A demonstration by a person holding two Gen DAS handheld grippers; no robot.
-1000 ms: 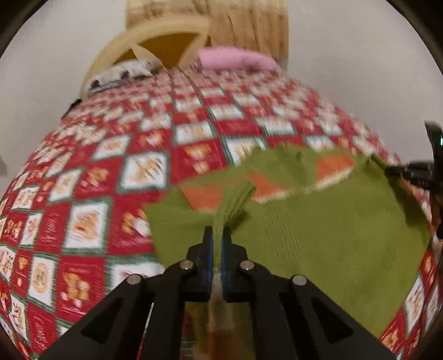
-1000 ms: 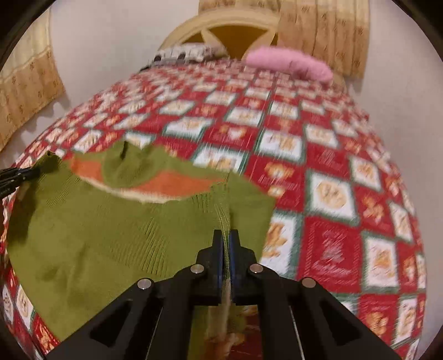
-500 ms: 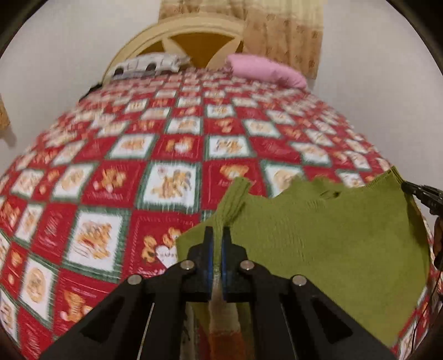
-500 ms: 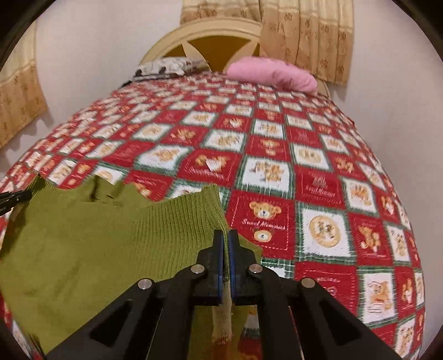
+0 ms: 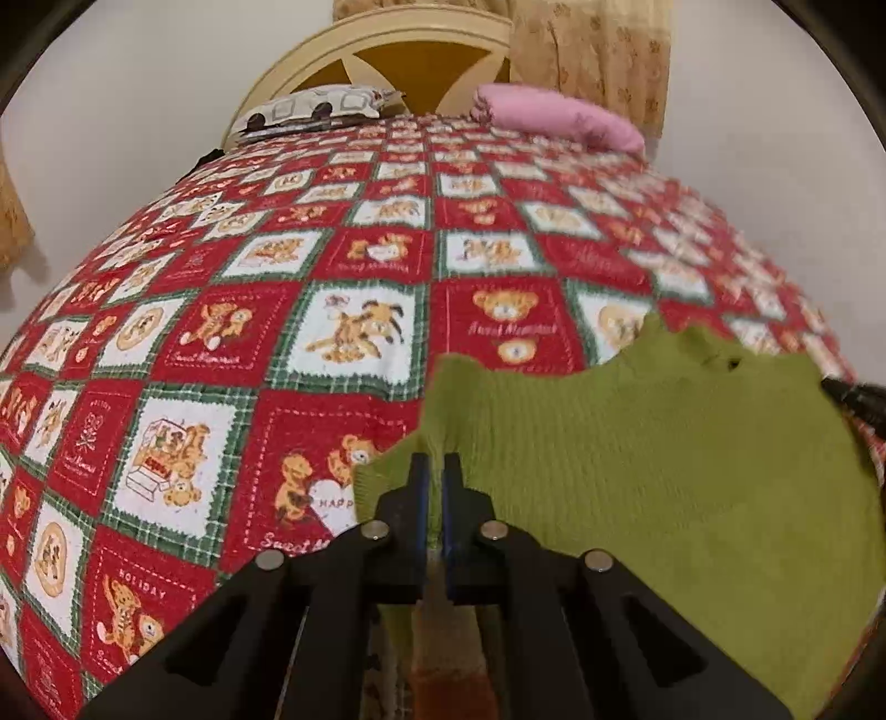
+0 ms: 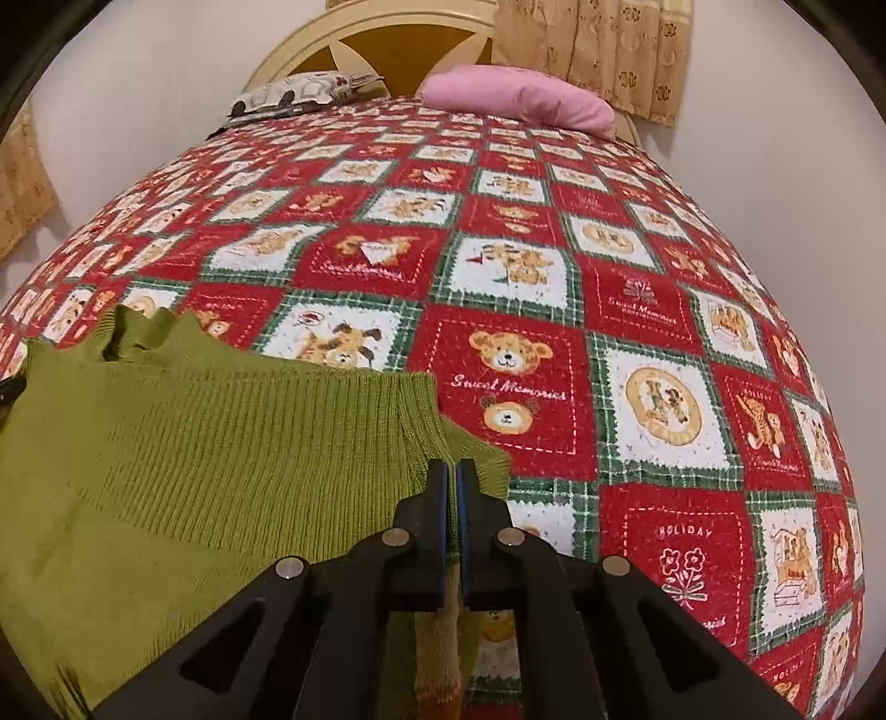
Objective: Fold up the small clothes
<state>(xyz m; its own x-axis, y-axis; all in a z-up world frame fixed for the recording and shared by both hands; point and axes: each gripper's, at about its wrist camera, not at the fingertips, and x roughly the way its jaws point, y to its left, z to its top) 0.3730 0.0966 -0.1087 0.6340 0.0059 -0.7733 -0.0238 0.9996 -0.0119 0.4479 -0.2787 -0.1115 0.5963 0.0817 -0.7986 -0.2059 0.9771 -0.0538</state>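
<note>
Sweater (image 5: 664,471), green knit, spans the lower frame over the bed (image 5: 332,277). Left gripper (image 5: 434,471) fingers pinched shut on its left corner; right gripper (image 6: 453,476) fingers clamped on the opposite corner. Only the right view shows the ribbed hem clearly; the left catches the other tool's tip at right edge.

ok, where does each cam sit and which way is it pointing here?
Left wrist: sits on the left gripper, looks up the quilted bed toward the headboard; its own shut fingers pinch the green sweater, right gripper's tip at right edge.
Right wrist: sits on the right gripper, same heading; shut fingers on the sweater's other edge, left gripper's tip barely at left edge.
Shared: sweater, quilt, pink pillow, patterned pillow, headboard, curtain.
</note>
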